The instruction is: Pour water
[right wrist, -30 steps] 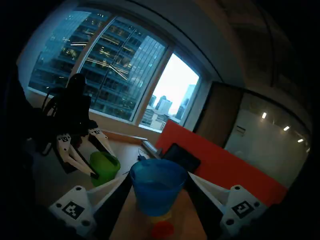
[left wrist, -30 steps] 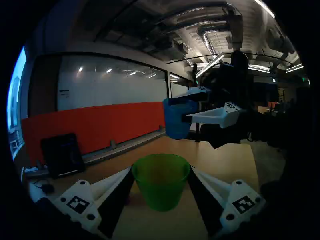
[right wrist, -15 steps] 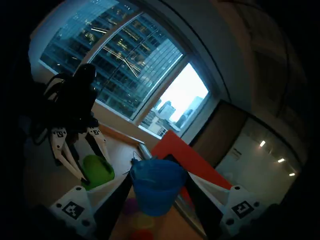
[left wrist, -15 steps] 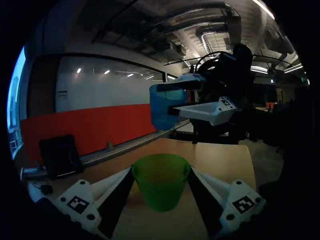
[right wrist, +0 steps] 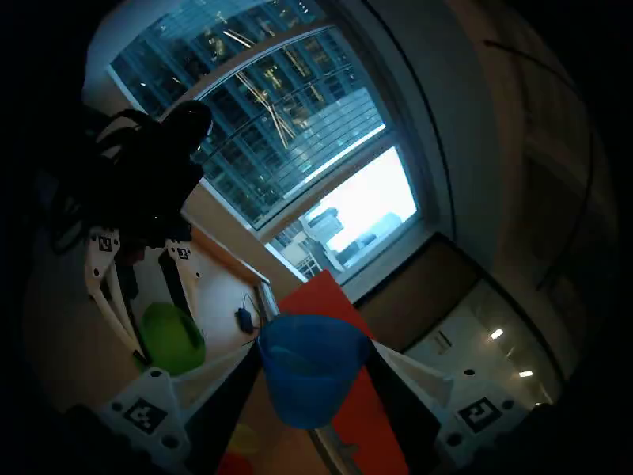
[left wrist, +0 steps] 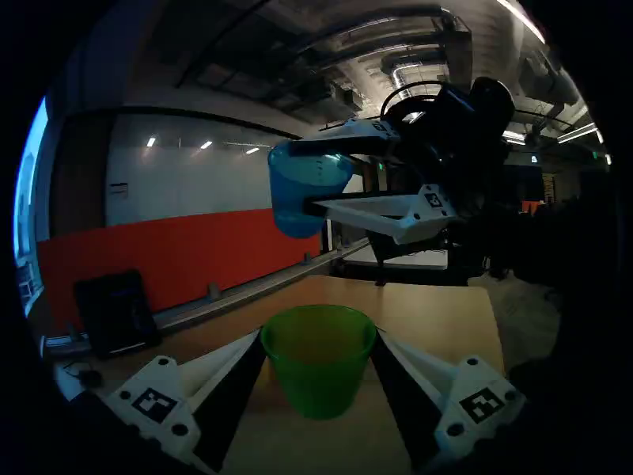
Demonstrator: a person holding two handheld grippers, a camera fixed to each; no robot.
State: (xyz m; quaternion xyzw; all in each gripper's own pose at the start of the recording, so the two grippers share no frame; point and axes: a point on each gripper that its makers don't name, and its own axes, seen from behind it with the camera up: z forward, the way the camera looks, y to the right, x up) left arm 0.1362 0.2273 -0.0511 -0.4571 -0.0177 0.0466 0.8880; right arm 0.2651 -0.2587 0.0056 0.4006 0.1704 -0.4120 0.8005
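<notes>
A green cup (left wrist: 319, 358) sits between my left gripper's (left wrist: 319, 372) fingers, held above the wooden table (left wrist: 431, 305). Above and beyond it, the blue cup (left wrist: 301, 194) hangs tilted in my right gripper (left wrist: 328, 178), raised above the green cup. In the right gripper view, the blue cup (right wrist: 309, 377) with water in it fills the gap of my right gripper (right wrist: 310, 388), whose fingers press on both sides. The left gripper (right wrist: 158, 328) appears at the left there with the green cup (right wrist: 172, 338), lower than the blue one.
A dark tablet (left wrist: 115, 310) leans against the red wall (left wrist: 182, 249) at the table's back left. Large windows (right wrist: 261, 127) fill the far side. Red and yellow round objects (right wrist: 237, 447) lie on the table below the blue cup.
My right gripper has risen and moved toward the green cup, tilting the blue cup more. The left gripper with the green cup has stayed still.
</notes>
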